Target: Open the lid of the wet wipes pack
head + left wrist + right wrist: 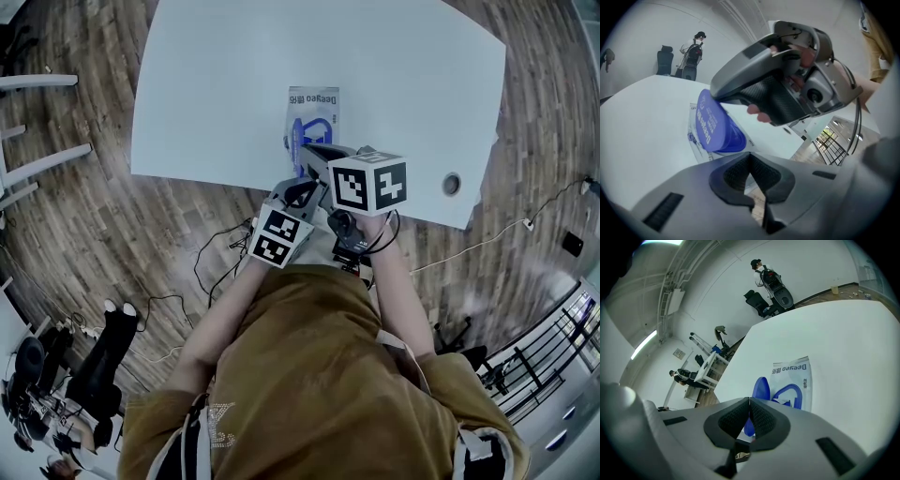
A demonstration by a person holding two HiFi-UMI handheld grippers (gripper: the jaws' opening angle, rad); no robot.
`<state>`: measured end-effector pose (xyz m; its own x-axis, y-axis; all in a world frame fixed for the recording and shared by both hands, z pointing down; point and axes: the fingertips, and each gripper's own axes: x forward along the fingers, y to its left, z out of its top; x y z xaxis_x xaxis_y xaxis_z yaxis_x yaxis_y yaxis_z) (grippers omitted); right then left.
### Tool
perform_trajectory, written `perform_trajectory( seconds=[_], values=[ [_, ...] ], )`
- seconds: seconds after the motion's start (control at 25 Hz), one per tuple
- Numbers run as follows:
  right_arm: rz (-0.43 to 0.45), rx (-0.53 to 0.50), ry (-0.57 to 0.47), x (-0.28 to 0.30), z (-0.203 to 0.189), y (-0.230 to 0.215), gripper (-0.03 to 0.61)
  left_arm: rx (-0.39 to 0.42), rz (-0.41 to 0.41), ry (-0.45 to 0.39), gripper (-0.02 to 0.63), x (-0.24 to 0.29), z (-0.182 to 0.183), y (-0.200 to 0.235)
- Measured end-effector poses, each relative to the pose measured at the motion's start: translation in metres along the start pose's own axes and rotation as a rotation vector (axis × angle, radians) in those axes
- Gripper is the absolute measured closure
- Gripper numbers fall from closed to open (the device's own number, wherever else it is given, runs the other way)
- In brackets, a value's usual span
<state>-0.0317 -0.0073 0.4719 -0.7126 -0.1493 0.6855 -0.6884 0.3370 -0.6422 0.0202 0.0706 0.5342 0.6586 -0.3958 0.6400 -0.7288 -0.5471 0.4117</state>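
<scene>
Right gripper jaws are clamped on the raised lid of the pack, which lies on the table. Left gripper is closed and empty. Swing the lid fully back without lifting the pack.

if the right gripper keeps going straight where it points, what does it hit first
Probably the raised blue lid of the wet wipes pack, standing directly beyond the closed fingers of the right gripper. It may already touch it; depth is hard to judge.
</scene>
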Motion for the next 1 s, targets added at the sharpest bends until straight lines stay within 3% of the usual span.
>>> perform_trajectory(
  seconds=[0.28, 1.0],
  values=[
    [0.018, -0.014, 0.003, 0.005, 0.003, 0.007, 0.568, 0.069, -0.003, -0.121, 0.612, -0.015, 0.028, -0.010],
    [0.024, -0.041, -0.022, 0.011, 0.013, 0.009, 0.568, 0.028, 0.064, -0.171, 0.612, -0.025, 0.034, 0.010]
  ],
)
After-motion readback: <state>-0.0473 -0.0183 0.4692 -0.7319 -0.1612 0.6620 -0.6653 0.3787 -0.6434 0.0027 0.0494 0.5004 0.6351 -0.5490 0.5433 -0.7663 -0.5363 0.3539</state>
